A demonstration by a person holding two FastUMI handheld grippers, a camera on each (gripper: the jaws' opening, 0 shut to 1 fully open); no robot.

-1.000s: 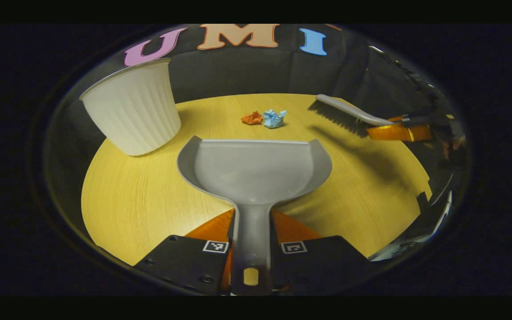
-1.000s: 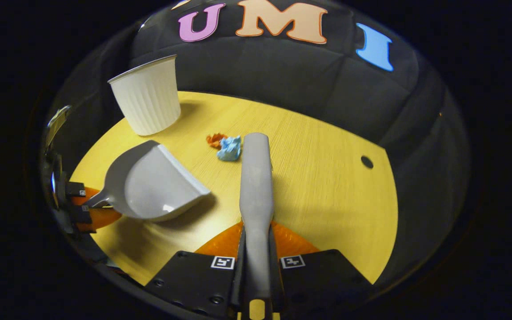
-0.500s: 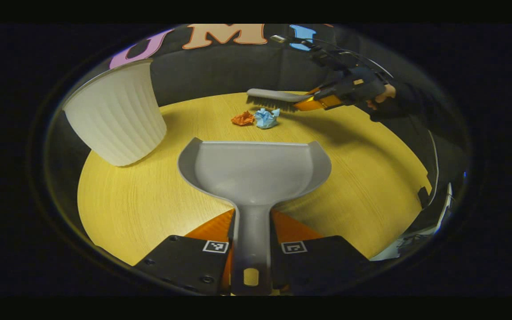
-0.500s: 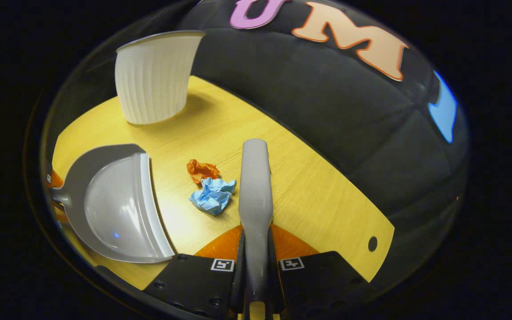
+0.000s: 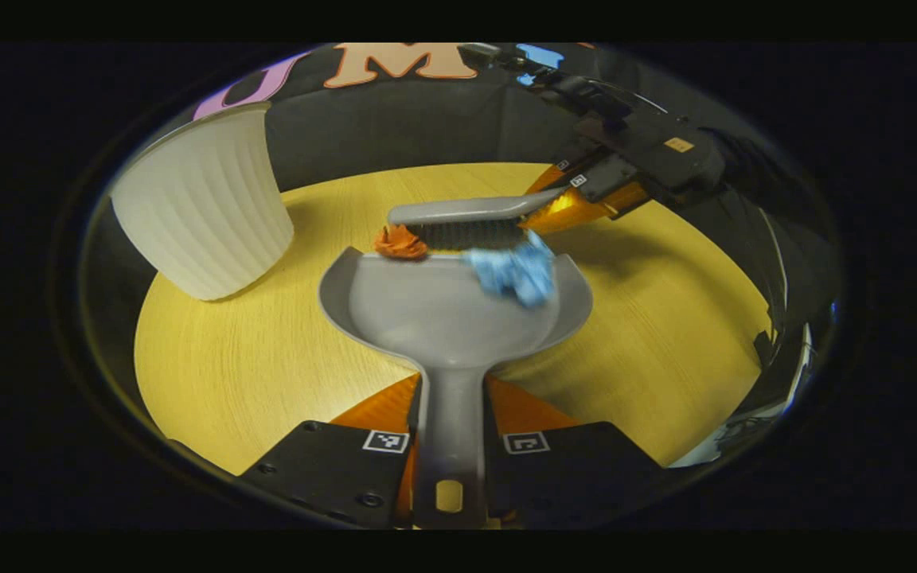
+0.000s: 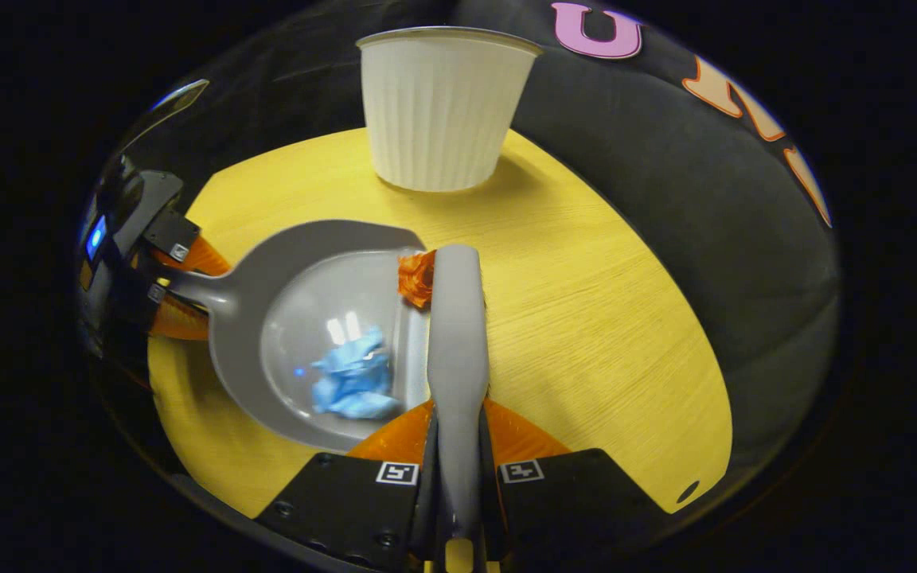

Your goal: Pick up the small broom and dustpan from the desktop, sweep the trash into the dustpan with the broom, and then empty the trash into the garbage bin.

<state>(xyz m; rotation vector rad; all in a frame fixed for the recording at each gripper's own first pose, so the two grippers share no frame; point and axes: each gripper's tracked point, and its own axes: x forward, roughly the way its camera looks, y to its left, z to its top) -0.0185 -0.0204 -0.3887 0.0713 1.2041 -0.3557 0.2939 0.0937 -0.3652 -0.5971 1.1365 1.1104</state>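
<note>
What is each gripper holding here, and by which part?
The left gripper is shut on the dustpan by its handle; the right gripper is shut on the broom by its handle.

Bare desktop [image 6: 586,318] beside bin [image 6: 442,111]

Broom [image 5: 466,212] at dustpan [image 5: 442,310] lip

- we see a round table [image 5: 251,374] with a pale yellow wood-grain top; its grain lines show plainly in the left gripper view.
- in the right gripper view the same table [image 6: 586,318] has a small dark hole [image 6: 687,491] near its edge, at the lower right.
- behind the table hangs the booth's black cloth wall [image 5: 395,119], creased into soft folds [image 6: 665,175].
</note>
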